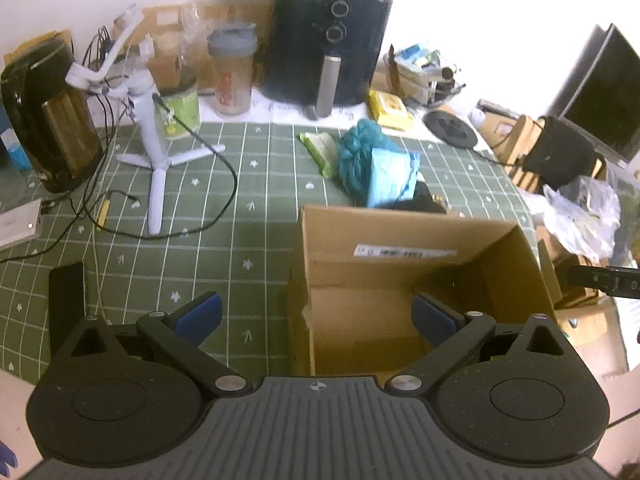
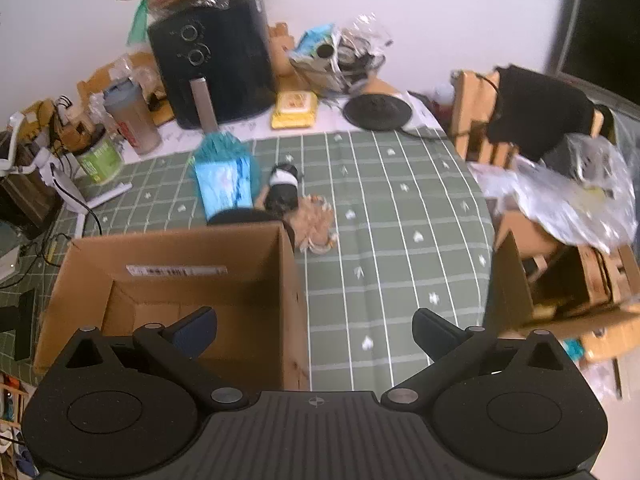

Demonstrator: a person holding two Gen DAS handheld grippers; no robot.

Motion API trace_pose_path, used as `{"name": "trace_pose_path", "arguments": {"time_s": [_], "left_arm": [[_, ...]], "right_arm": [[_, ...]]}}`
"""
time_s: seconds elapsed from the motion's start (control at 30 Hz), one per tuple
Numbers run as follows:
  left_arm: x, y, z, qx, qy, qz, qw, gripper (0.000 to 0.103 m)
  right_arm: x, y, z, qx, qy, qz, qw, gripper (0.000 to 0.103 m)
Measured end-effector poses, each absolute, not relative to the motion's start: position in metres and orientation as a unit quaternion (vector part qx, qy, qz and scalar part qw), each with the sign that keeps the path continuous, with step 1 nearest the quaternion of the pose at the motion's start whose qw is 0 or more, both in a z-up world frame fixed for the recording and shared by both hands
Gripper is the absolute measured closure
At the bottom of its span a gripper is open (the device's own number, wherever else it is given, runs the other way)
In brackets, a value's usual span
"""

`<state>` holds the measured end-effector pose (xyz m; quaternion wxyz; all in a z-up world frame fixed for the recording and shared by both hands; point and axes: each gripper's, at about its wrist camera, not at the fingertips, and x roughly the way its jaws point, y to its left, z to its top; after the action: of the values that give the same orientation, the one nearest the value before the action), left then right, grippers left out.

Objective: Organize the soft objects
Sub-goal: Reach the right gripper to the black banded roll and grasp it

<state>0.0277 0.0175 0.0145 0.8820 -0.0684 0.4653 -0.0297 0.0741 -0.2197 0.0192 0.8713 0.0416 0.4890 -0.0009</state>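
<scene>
An open cardboard box (image 1: 404, 240) (image 2: 192, 252) stands on the green checked tablecloth. Behind it lie the soft things: a teal mesh puff (image 1: 356, 156) (image 2: 218, 148), a light blue tissue pack (image 1: 390, 178) (image 2: 222, 188), a green wipes pack (image 1: 320, 150), a black-and-white plush (image 2: 284, 188), a tan fuzzy toy (image 2: 316, 224) and a dark item (image 1: 420, 200) partly hidden by the box. My left gripper (image 1: 316, 314) hangs open over the box's left wall. Above the box's right wall my right gripper (image 2: 316, 330) is open too, holding nothing.
A black air fryer (image 1: 328, 44) (image 2: 212, 60), a shaker bottle (image 1: 232, 72), a green tub (image 1: 182, 108), a kettle (image 1: 48, 120) and a white tripod (image 1: 152, 148) with cables crowd the back and left. Yellow wipes (image 2: 294, 110) and a black disc (image 2: 378, 110) lie behind. More boxes (image 2: 560, 280) and plastic bags stand right.
</scene>
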Motion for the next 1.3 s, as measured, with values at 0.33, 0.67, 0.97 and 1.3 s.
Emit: {"name": "trace_pose_path", "arguments": {"time_s": [0.33,0.67,0.97,1.3], "left_arm": [[0.042,0.013,0.010,-0.079,0.469,-0.032,0.879,0.000],[0.051,-0.008,0.003,-0.064,0.487,-0.061,0.869,0.000],[0.057,-0.011,0.005,-0.079,0.484,-0.047,0.871,0.000],[0.067,-0.009,0.007,-0.091,0.484,-0.013,0.870,0.000]], "right_arm": [[0.112,-0.235,0.014,0.039,0.477,0.047,0.877,0.000],[0.158,-0.254,-0.004,0.031,0.472,0.079,0.878,0.000],[0.218,-0.261,-0.036,0.033,0.464,0.135,0.875,0.001],[0.289,-0.252,-0.099,0.026,0.472,0.174,0.864,0.024]]}}
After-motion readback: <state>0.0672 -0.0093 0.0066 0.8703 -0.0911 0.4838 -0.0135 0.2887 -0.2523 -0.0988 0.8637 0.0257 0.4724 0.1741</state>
